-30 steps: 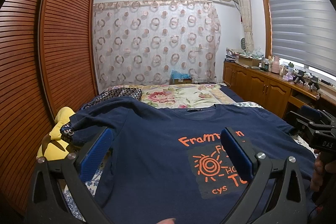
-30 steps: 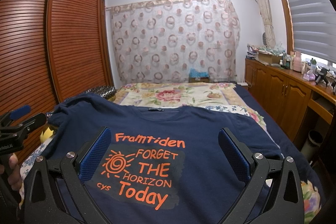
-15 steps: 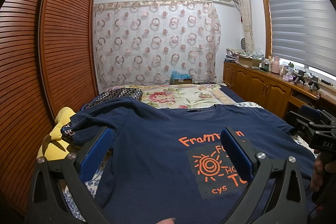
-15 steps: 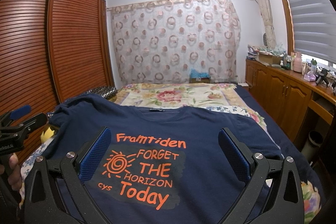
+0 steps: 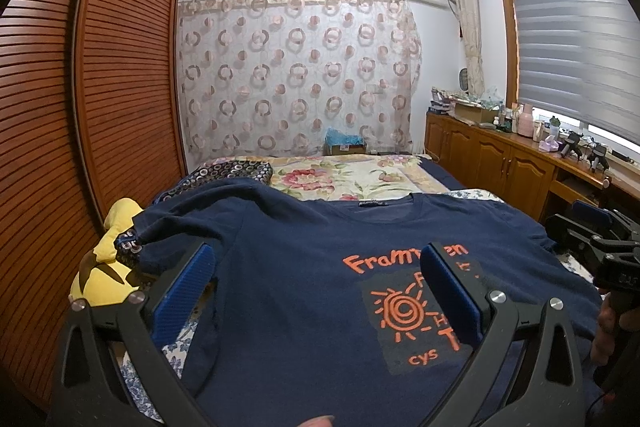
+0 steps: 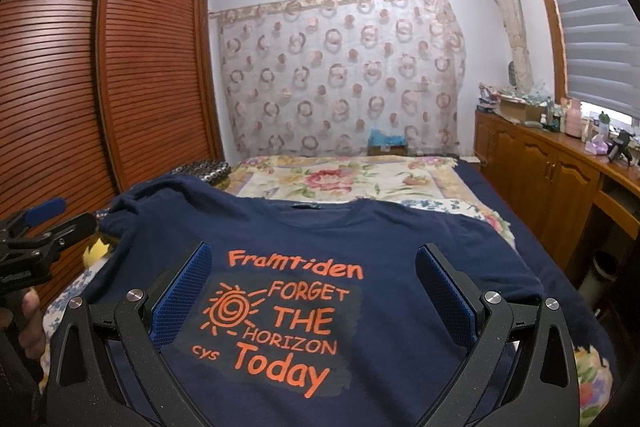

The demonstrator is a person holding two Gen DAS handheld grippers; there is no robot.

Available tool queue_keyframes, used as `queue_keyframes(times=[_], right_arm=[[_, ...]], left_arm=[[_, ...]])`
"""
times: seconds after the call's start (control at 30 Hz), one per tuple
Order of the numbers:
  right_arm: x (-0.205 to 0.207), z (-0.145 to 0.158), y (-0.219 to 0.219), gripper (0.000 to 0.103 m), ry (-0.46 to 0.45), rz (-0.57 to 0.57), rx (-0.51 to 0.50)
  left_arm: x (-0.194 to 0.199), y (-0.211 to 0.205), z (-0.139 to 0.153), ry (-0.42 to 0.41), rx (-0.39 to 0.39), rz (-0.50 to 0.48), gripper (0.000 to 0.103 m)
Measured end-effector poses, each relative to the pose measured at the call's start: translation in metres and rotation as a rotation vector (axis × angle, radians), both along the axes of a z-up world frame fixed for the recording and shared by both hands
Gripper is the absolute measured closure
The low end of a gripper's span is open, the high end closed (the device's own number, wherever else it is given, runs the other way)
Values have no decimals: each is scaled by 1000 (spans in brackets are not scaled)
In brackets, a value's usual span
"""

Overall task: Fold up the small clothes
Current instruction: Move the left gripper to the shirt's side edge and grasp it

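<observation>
A navy T-shirt (image 5: 304,267) (image 6: 400,247) with an orange sun and lettering print lies spread face up on the bed, collar pointing away. Its left sleeve (image 5: 188,223) is rumpled over a yellow thing. My left gripper (image 5: 316,275) hovers open above the shirt's left half, nothing between its blue pads. Over the printed chest my right gripper (image 6: 314,275) also stands open and holds nothing. Each gripper shows at the edge of the other's view, the right gripper (image 5: 596,247) and the left gripper (image 6: 40,227), each held in a hand.
A floral bedspread (image 6: 340,179) covers the bed beyond the shirt. A yellow cushion or toy (image 5: 104,267) lies at the left bed edge by the slatted wardrobe (image 5: 80,107). Wooden cabinets (image 6: 552,179) with clutter run along the right under the window.
</observation>
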State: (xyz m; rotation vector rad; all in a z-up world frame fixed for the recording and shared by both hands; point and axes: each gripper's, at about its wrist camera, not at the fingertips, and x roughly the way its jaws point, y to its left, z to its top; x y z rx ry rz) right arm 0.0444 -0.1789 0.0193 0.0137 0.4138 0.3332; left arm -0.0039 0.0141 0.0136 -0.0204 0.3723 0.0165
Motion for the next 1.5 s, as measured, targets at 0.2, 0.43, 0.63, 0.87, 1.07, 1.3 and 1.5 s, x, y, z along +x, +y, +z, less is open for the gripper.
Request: queue_keyframes(times=[0.2, 0.43, 0.63, 0.87, 1.07, 1.3, 1.5], right_arm=[[4, -3, 23, 0, 18, 57, -19], [15, -12, 40, 0, 45, 111, -29], [24, -16, 58, 0, 58, 169, -41], [41, -25, 83, 0, 84, 249, -65], [67, -33, 101, 0, 115, 315, -89], [94, -43, 117, 0, 166, 373, -92], [119, -49, 131, 0, 212, 412, -104]], left_arm=[[5, 14, -5, 33, 4, 25, 0], [14, 36, -14, 64, 20, 67, 0], [24, 58, -21, 93, 20, 74, 0], [39, 89, -26, 117, 3, 59, 0], [59, 119, -29, 158, 27, 72, 0], [84, 166, -30, 197, -12, 121, 0], [108, 203, -38, 243, -106, 135, 15]])
